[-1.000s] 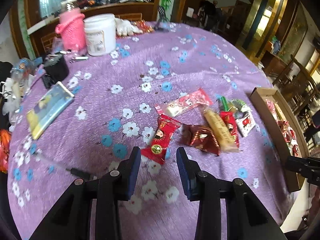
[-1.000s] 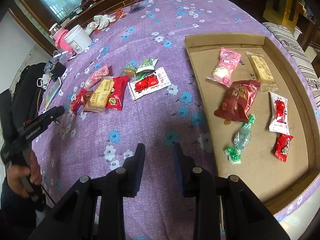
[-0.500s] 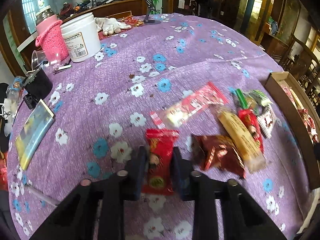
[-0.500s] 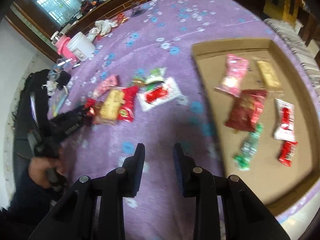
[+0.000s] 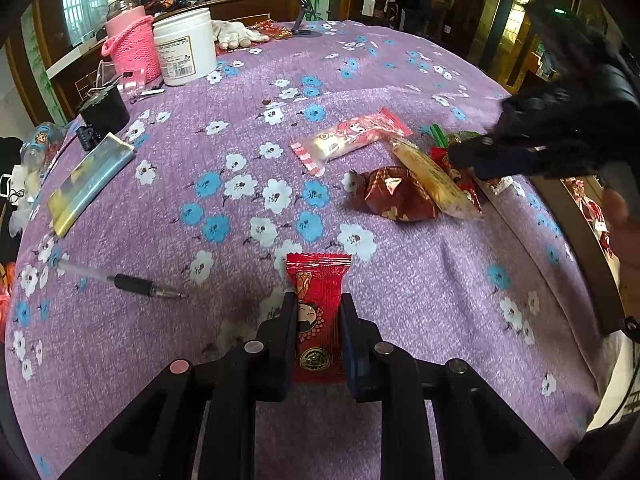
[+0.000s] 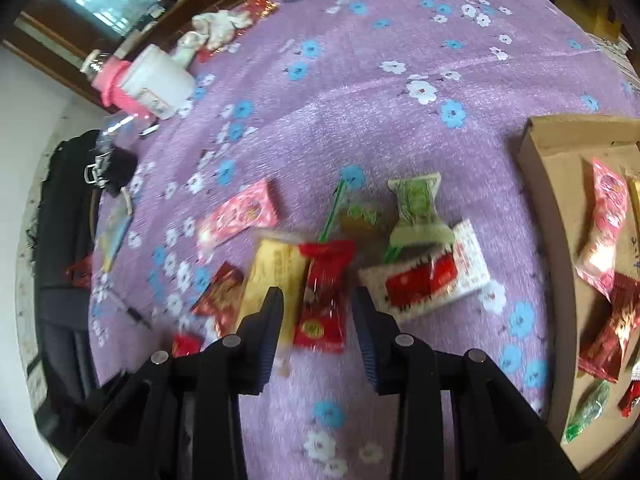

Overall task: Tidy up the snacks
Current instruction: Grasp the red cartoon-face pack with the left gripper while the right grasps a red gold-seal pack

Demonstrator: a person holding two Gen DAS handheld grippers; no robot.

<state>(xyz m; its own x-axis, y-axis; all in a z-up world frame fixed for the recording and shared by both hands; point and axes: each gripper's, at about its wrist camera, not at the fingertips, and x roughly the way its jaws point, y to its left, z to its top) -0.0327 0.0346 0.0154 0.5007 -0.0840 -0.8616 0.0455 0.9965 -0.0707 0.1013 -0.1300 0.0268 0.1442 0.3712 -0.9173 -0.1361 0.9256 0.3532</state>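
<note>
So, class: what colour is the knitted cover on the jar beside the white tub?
Pink knitted cover, clearest in the left wrist view, beside the white tub.

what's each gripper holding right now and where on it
The left gripper pinches the red snack packet by its long side edges. The right gripper, jaws opening, holds nothing.

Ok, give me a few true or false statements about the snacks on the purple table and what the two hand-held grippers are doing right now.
1. The left hand-held gripper is shut on a red snack packet with a cartoon face. True.
2. The right hand-held gripper is clamped on a green twist-wrapped candy. False: its jaws are opening over a red packet and grip nothing.
3. A black ballpoint pen lies on the purple flowered tablecloth. True.
4. The brown cardboard tray is empty. False: it holds several snacks, among them a pink packet.
5. The white plastic jar lies on its side. False: it stands upright.
</note>
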